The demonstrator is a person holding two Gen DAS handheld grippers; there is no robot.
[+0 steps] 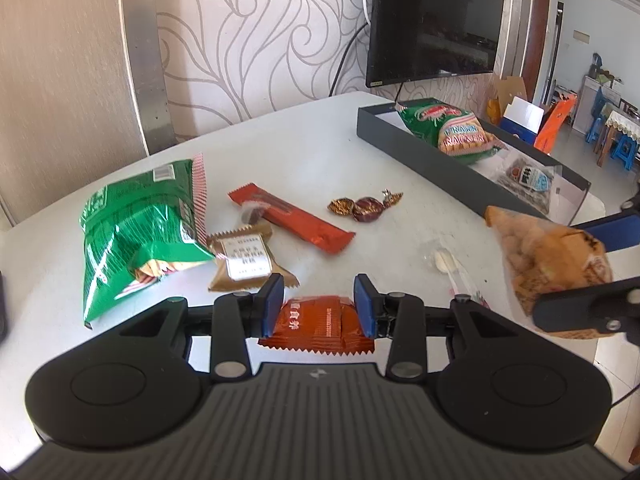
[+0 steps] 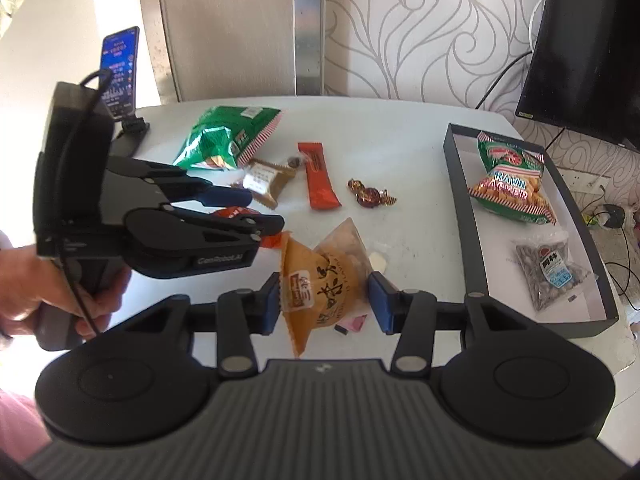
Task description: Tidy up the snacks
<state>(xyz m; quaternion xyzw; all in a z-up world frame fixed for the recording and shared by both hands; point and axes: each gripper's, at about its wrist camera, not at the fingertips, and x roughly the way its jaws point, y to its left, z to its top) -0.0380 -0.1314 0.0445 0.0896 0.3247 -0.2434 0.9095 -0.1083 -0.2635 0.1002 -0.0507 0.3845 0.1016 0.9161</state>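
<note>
My left gripper (image 1: 319, 303) is shut on a small orange-red snack packet (image 1: 316, 326), low over the white table (image 1: 304, 152). My right gripper (image 2: 325, 303) is shut on a tan triangular snack bag (image 2: 324, 280) and holds it above the table; the bag also shows at the right of the left wrist view (image 1: 548, 256). A dark tray (image 2: 460, 200) at the right holds a green prawn-cracker bag (image 2: 510, 178) and a seed packet (image 2: 552, 272). Loose on the table lie a green bag (image 1: 136, 232), a brown packet (image 1: 244, 258), an orange-red bar (image 1: 290, 218) and wrapped candies (image 1: 362, 208).
A phone on a stand (image 2: 120, 72) is at the table's far left. A black monitor (image 1: 432, 20) hangs on the wall behind the tray. A small clear wrapper (image 1: 444, 260) lies near the table's front. Chairs and boxes (image 1: 520, 112) stand past the table's right edge.
</note>
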